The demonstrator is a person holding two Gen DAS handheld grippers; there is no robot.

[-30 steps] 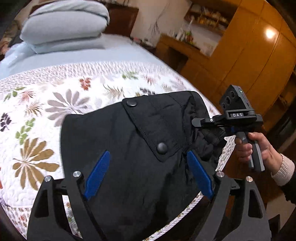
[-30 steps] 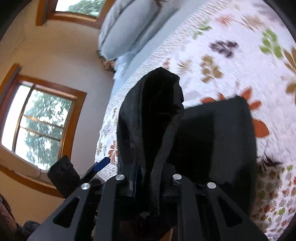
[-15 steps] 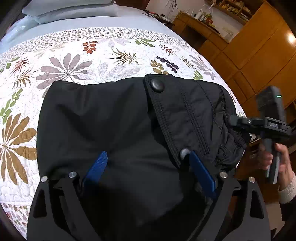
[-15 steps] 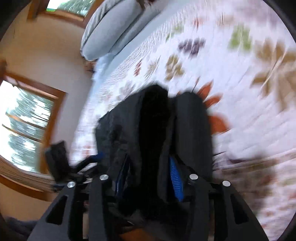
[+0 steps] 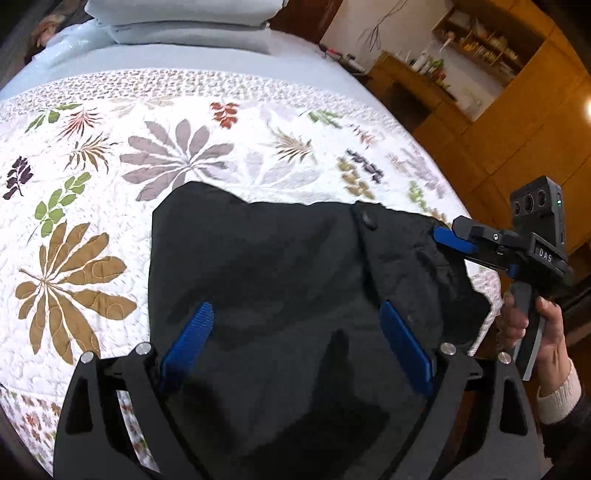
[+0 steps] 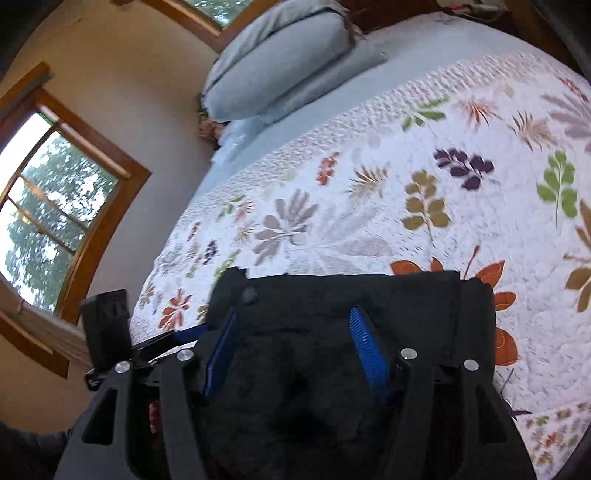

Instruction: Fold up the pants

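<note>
Black pants (image 5: 277,258) lie folded on the flowered quilt (image 5: 110,155), a snap button (image 5: 367,220) showing near their far right corner. My left gripper (image 5: 295,332) hovers over the near part of the pants, jaws wide open, pads clear of the cloth. In the right wrist view the pants (image 6: 332,295) fill the foreground. My right gripper (image 6: 293,343) is opening; bunched cloth lies between its blue pads, which no longer press on it. One of its blue fingers (image 5: 448,238) meets the pants' right edge, with a person's hand (image 5: 535,328) on the handle.
Grey pillows (image 5: 184,18) are stacked at the head of the bed. Wooden cabinets (image 5: 517,129) stand past the bed's right edge. A window (image 6: 48,221) is in the wall on the other side. The left tool's camera box (image 6: 105,321) shows at the pants' left end.
The right gripper, shut on a raised fold of the pants, has spread its jaws and the cloth has dropped flat. The left gripper has sunk closer over the pants.
</note>
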